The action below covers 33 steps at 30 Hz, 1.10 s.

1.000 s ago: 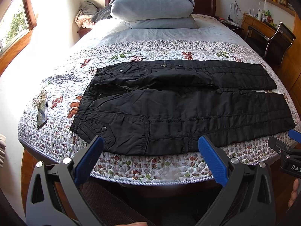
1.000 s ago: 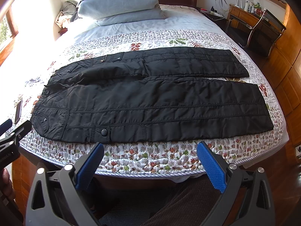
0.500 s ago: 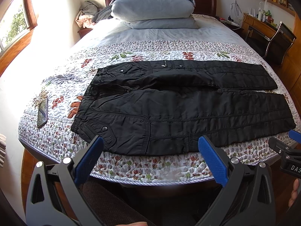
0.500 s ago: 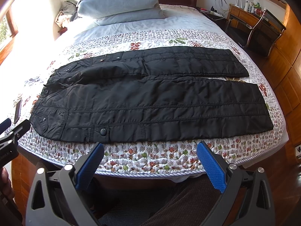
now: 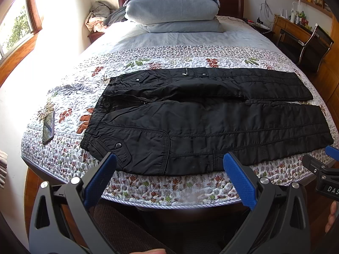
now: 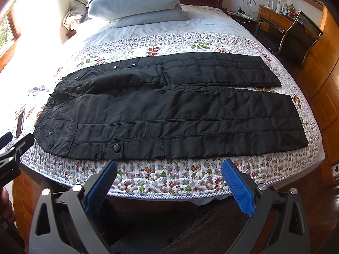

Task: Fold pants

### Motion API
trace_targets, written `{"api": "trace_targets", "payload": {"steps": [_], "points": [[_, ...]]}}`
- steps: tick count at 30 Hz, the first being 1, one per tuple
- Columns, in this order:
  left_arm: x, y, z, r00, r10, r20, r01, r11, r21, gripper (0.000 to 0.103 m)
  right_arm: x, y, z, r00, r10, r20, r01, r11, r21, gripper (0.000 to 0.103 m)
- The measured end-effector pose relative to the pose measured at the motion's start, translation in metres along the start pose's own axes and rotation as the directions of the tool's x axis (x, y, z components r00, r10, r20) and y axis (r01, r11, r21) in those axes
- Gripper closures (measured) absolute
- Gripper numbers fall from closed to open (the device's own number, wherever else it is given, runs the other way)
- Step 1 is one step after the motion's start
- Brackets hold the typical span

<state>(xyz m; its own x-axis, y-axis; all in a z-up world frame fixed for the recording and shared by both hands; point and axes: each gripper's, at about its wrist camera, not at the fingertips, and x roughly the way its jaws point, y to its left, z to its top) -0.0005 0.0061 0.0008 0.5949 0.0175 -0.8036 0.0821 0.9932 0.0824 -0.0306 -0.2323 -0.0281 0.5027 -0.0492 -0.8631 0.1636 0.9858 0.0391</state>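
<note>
Black padded pants (image 5: pixel 201 122) lie flat across the foot of the bed, waistband to the left, both legs stretched to the right; they also show in the right wrist view (image 6: pixel 169 114). My left gripper (image 5: pixel 169 169) is open and empty, just short of the near leg's edge by the hip pocket. My right gripper (image 6: pixel 168 175) is open and empty, in front of the bed edge below the near leg. The right gripper also shows at the right edge of the left wrist view (image 5: pixel 324 169).
The bed has a floral quilt (image 5: pixel 169 188) with stacked pillows (image 5: pixel 171 6) at the head. A phone (image 5: pixel 48 127) lies on the quilt left of the waistband. A desk and chair (image 6: pixel 296 31) stand to the right. Wooden floor surrounds the bed.
Both grippers have crept very slightly toward the bed. The pants have not moved.
</note>
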Motion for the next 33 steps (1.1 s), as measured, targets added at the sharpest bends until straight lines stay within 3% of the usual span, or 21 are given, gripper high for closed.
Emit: {"api": "trace_targets", "payload": {"steps": [33], "points": [[-0.0029, -0.0037, 0.0037, 1.000, 0.005, 0.007, -0.005, 1.000, 0.009, 0.003, 0.0009, 0.0024, 0.0007, 1.000, 0.000, -0.005, 0.000, 1.000, -0.006, 0.003]]}}
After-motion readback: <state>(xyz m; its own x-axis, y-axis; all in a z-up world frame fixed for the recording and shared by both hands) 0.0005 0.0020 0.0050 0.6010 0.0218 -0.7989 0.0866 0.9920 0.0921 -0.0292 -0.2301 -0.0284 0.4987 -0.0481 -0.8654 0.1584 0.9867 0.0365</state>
